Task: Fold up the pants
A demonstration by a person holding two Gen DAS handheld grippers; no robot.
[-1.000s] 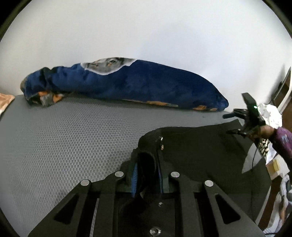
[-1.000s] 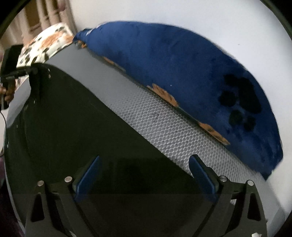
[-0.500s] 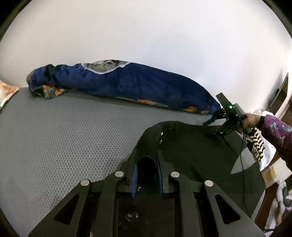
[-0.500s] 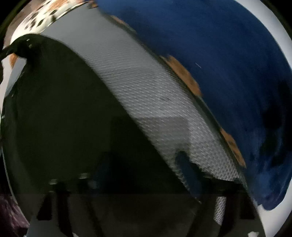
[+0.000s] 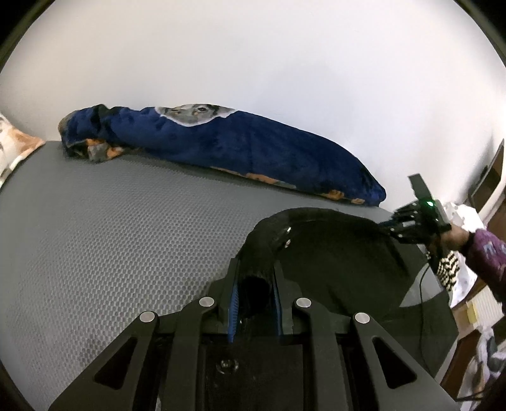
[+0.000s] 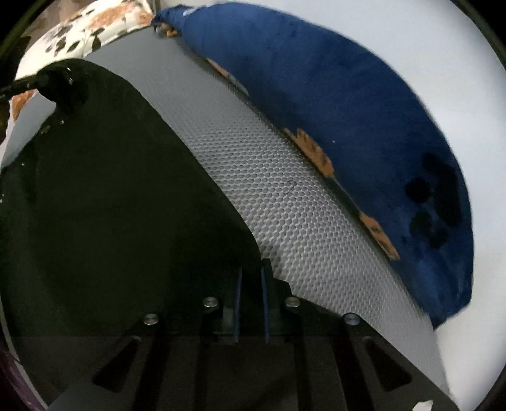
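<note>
Black pants [image 5: 335,262] lie spread on the grey honeycomb mattress [image 5: 110,240]. My left gripper [image 5: 254,278] is shut on a bunched corner of the pants at the waistband with its metal buttons. In the left wrist view my right gripper [image 5: 395,223] meets the pants' far edge at the right. In the right wrist view the right gripper [image 6: 251,278] is shut on the edge of the pants [image 6: 110,196]. The left gripper [image 6: 31,80] shows at the pants' far corner, top left.
A rolled dark blue blanket [image 5: 227,151] lies along the white wall behind the pants; it also shows in the right wrist view [image 6: 363,110]. A floral pillow [image 6: 95,25] sits at the head of the mattress. Furniture and clutter [image 5: 474,284] stand beyond the mattress's right edge.
My right gripper was open above the pants, then came down and closed on their edge. My left gripper kept its hold and lifted slightly.
</note>
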